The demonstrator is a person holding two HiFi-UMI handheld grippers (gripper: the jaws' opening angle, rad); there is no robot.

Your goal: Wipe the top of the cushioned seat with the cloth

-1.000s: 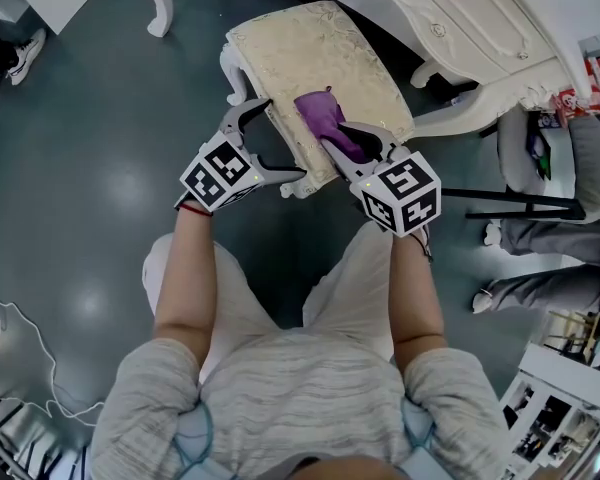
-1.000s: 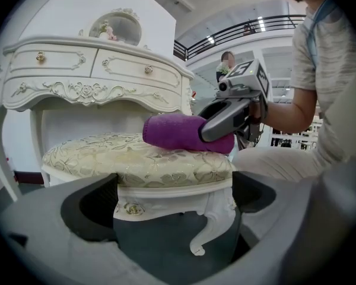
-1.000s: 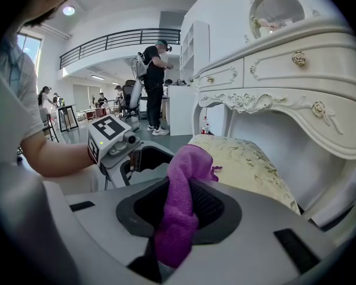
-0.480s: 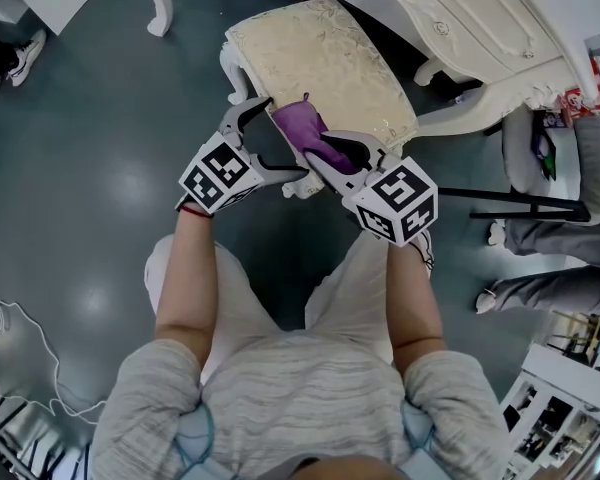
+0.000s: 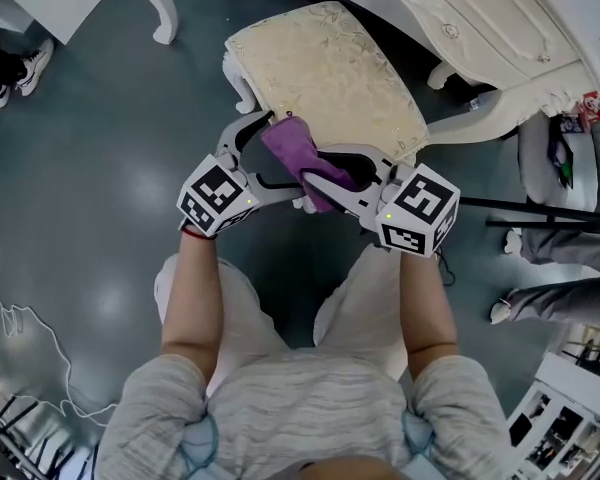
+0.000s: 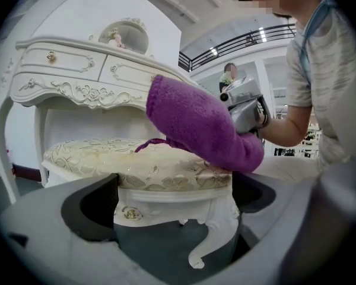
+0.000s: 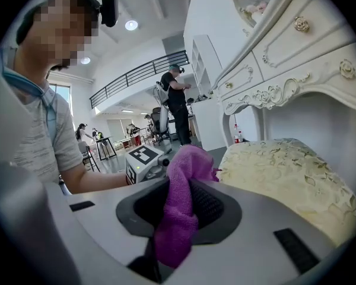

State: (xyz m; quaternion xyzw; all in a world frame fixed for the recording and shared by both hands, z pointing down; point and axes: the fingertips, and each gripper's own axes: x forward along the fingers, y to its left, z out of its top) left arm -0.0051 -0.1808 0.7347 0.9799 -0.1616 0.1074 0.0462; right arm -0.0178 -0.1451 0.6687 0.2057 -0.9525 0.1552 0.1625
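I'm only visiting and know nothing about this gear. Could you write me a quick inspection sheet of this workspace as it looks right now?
Surface: cushioned seat, cream patterned top on white carved legs.
Job's things: purple cloth, bunched at the seat's near edge.
Clutter: nothing seen on the seat.
Grippers: right gripper has its fingers shut on the cloth; left gripper has its fingers apart, with the seat's near corner between them.
Cables: thin white cable loose on the floor at the person's left.
Surroundings: white dressing table behind the seat, grey floor, other people in the background.
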